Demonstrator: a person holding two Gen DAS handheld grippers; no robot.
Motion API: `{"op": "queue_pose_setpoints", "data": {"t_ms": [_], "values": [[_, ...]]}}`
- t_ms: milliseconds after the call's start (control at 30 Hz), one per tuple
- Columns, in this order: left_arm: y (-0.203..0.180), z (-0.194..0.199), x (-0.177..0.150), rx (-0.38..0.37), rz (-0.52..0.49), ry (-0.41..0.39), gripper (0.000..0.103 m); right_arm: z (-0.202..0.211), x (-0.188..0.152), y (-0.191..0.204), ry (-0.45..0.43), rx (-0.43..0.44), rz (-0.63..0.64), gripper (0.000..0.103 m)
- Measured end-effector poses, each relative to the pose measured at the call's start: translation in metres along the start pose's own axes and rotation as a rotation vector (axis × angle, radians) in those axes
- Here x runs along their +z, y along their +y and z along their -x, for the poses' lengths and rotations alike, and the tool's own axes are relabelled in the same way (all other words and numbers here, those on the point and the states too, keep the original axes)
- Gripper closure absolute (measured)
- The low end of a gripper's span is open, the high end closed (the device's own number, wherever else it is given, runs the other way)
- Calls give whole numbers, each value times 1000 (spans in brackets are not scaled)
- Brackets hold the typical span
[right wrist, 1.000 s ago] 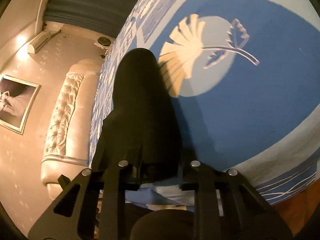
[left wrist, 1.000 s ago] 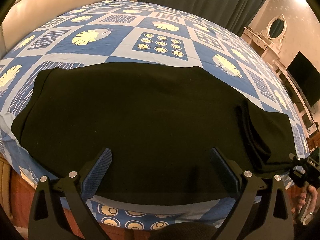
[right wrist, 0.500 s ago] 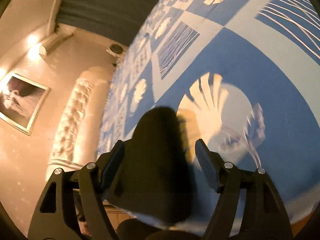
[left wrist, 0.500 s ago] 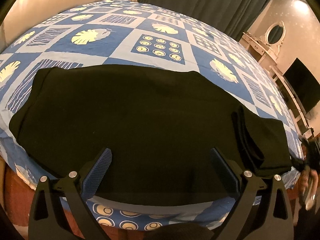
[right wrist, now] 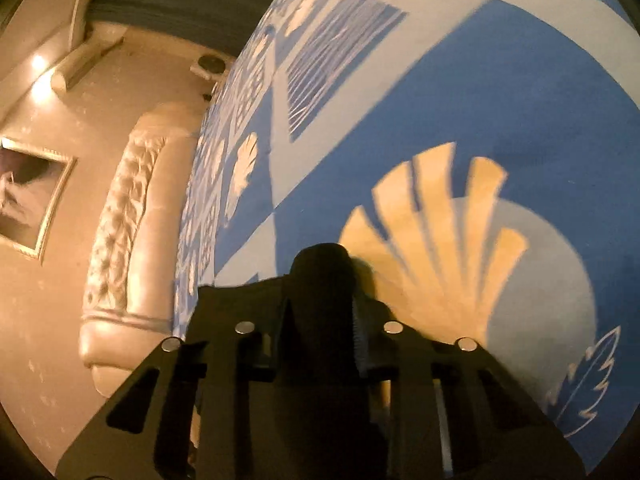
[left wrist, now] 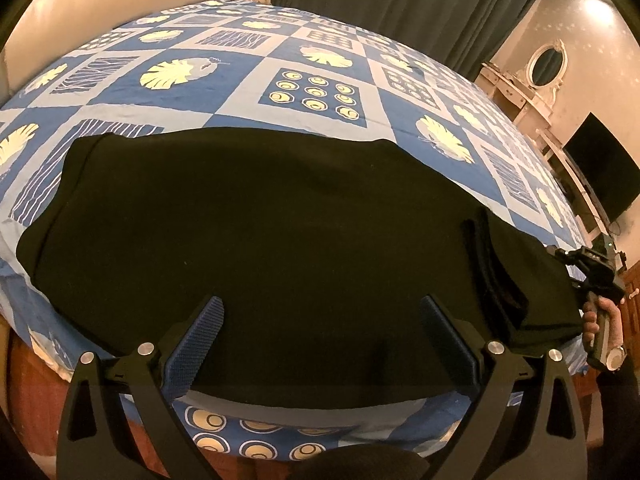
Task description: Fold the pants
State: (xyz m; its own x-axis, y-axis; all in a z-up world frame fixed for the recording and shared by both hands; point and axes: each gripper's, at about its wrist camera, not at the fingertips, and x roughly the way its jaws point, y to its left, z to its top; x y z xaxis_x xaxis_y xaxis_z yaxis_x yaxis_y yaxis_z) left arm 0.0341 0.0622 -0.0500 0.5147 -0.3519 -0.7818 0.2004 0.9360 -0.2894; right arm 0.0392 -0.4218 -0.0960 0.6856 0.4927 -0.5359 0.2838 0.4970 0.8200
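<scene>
Black pants [left wrist: 280,220] lie flat across the near part of the bed, their right end doubled over in a thick fold [left wrist: 500,280]. My left gripper [left wrist: 320,304] hovers open over the pants' near edge, blue pads wide apart with nothing between them. At the pants' right end a person's hand [left wrist: 600,320] holds my right gripper [left wrist: 558,252]. In the right wrist view that gripper [right wrist: 320,276] has its jaws closing, and the pads press a bunched ridge of black cloth [right wrist: 324,320].
A blue patchwork sheet [left wrist: 312,92] with leaf and ring prints covers the bed. A padded cream headboard [left wrist: 100,20] stands far left. Dark curtains [left wrist: 400,0], a dresser with an oval mirror [left wrist: 548,64] and a TV [left wrist: 600,176] stand beyond the bed's right side.
My right gripper opened off the cloth, shifted along the bed and closed on the pants' end again. The left gripper stayed still and open.
</scene>
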Motion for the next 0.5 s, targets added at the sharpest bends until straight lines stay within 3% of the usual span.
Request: {"op": "queue_pose_setpoints", "data": {"t_ms": [167,267,333,400,500], "values": [[6,1,-6,2,-12,-3,6,-2,0,-1,-1,2,13,81],[14,7,-4,15,10,-28,6,12,-2,5,-44,-41,14,67],[25,14,0,-17,53,-42,6,34,-10,21,-161,-92,36,58],[32,21,4,-27,68,-62,6,47,-27,42,-235,-65,69,57],[44,31,9,-7,78,-100,6,28,-56,75,-168,24,139,57]]}}
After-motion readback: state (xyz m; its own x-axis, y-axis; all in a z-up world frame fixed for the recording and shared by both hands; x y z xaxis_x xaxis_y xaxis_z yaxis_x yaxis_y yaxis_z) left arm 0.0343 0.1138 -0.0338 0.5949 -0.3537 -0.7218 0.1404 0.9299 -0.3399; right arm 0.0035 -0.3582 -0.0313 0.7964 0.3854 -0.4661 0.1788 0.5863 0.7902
